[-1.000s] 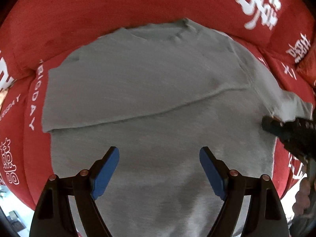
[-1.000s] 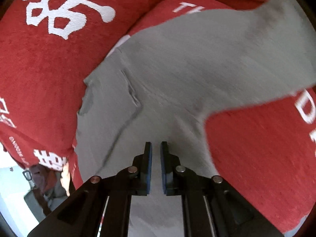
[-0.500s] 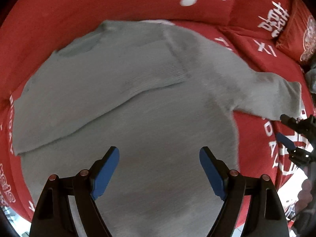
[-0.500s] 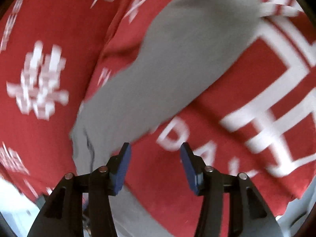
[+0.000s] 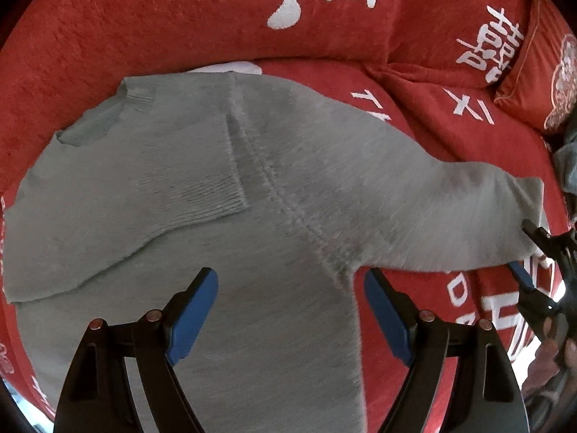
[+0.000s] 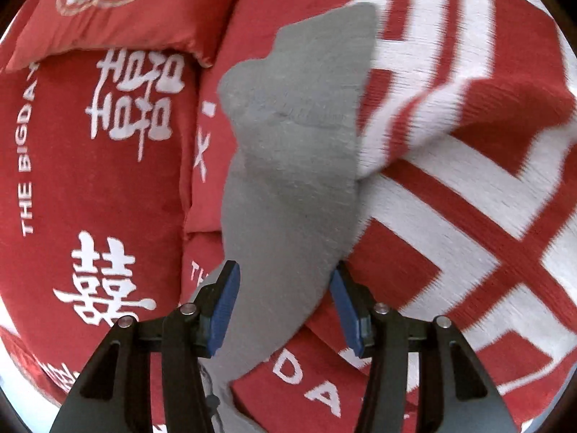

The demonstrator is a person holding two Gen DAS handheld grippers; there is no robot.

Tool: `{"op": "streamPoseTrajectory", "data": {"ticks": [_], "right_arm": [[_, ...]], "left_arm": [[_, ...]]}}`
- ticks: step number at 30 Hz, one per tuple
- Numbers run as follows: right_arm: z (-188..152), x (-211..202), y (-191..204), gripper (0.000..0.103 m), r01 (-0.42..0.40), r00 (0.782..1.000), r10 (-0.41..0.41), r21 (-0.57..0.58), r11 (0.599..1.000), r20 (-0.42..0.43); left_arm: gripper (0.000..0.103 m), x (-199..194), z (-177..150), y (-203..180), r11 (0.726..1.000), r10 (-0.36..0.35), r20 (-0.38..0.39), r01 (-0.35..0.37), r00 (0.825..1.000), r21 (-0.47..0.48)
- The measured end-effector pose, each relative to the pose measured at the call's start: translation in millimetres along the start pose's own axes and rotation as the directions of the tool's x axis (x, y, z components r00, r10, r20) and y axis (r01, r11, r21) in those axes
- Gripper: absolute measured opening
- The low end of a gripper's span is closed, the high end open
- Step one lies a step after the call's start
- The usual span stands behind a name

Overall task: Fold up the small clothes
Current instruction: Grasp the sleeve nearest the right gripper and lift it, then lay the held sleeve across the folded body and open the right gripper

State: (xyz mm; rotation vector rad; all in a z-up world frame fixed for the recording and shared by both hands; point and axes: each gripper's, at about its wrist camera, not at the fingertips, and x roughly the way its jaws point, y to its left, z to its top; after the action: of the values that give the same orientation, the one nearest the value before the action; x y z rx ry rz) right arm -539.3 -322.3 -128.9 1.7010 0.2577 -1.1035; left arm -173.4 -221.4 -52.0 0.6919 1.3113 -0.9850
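Note:
A small grey knitted sweater [image 5: 223, 195] lies flat on a red bed cover [image 5: 108, 25]. One sleeve is folded across its chest, with the ribbed cuff [image 5: 212, 195] near the middle. The other sleeve [image 5: 414, 195] stretches out to the right. My left gripper [image 5: 290, 314] is open above the sweater's body near the armpit seam. My right gripper [image 6: 285, 305] is open, its blue pads either side of the outstretched sleeve [image 6: 288, 166]; it also shows at the right edge of the left wrist view [image 5: 530, 259], by the sleeve's end.
The red cover carries white characters and lettering. Red pillows [image 6: 108, 11] lie along the back; one shows in the left wrist view [image 5: 533, 72]. A large white pattern [image 6: 450, 187] covers the bedding right of the sleeve. A grey-blue cloth [image 5: 568, 166] sits at the far right edge.
My right gripper has opened and moved out along the right sleeve to straddle it. The left wrist view has shifted right, bringing the outstretched sleeve into view.

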Motion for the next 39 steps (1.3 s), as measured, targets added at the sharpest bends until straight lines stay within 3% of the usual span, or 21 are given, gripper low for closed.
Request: {"op": "streamPoseTrajectory", "data": {"ticks": [3, 8, 9, 10, 12, 16, 19, 22, 25, 30, 34, 39], "right_arm": [[0.0, 8.2, 5.2, 0.056, -0.044, 0.999, 0.044, -0.040, 0.998, -0.014], [5.8, 25.5, 12.6, 0.053, -0.181, 0.983, 0.181, -0.002, 0.984, -0.017], [7.3, 27.2, 14.2, 0.042, -0.199, 0.980, 0.199, 0.013, 0.980, -0.022], [8.5, 28.7, 15.9, 0.022, -0.216, 0.976, 0.217, 0.027, 0.976, -0.029], [10.9, 30.9, 18.2, 0.009, -0.228, 0.972, 0.230, 0.052, 0.972, -0.043], [11.0, 32.1, 23.2, 0.007, -0.327, 0.941, 0.334, 0.121, 0.937, -0.046], [7.2, 29.9, 42.2, 0.007, -0.416, 0.903, 0.423, 0.093, 0.905, -0.076], [2.2, 28.7, 66.3, 0.007, -0.461, 0.879, 0.462, 0.042, 0.887, -0.120], [-7.4, 28.4, 97.0, 0.007, -0.489, 0.863, 0.478, -0.031, 0.872, -0.165], [-42.3, 35.1, 159.6, 0.007, -0.525, 0.840, 0.468, -0.196, 0.828, -0.273], [-81.5, 49.9, 208.2, 0.007, -0.552, 0.820, 0.434, -0.315, 0.772, -0.374], [-155.0, 82.9, 256.3, 0.007, -0.575, 0.792, 0.338, -0.439, 0.690, -0.508]], "left_arm": [[0.084, 3.0, 8.1, -5.6, 1.000, -0.003, 0.011, 0.003, 1.000, -0.003], [0.084, 0.4, 24.1, -8.9, 1.000, 0.024, 0.074, -0.023, 0.997, -0.007], [0.084, 1.5, 27.2, -10.1, 0.999, 0.032, 0.082, -0.031, 0.996, -0.011], [0.084, 2.9, 29.6, -11.5, 0.999, 0.034, 0.085, -0.033, 0.996, -0.013], [0.084, 7.5, 33.2, -15.7, 0.999, 0.046, 0.088, -0.046, 0.995, -0.005], [0.084, 19.9, 33.4, -29.0, 0.993, 0.104, 0.100, -0.108, 0.990, 0.043], [0.084, 38.1, 29.1, -37.6, 0.988, 0.120, 0.050, -0.125, 0.991, 0.096], [0.084, 38.6, 28.5, -39.3, 0.986, 0.111, 0.076, -0.120, 0.991, 0.117], [0.084, 31.4, 32.4, -25.6, 0.994, 0.068, 0.055, -0.072, 0.996, 0.078], [0.084, -5.9, 30.2, 22.8, 0.999, 0.045, 0.138, -0.045, 0.989, -0.002], [0.084, -26.3, 27.7, 71.8, 0.995, 0.087, 0.179, -0.078, 0.980, -0.060], [0.084, -36.8, 22.6, 140.4, 0.979, 0.161, 0.184, -0.134, 0.970, -0.151]]}}
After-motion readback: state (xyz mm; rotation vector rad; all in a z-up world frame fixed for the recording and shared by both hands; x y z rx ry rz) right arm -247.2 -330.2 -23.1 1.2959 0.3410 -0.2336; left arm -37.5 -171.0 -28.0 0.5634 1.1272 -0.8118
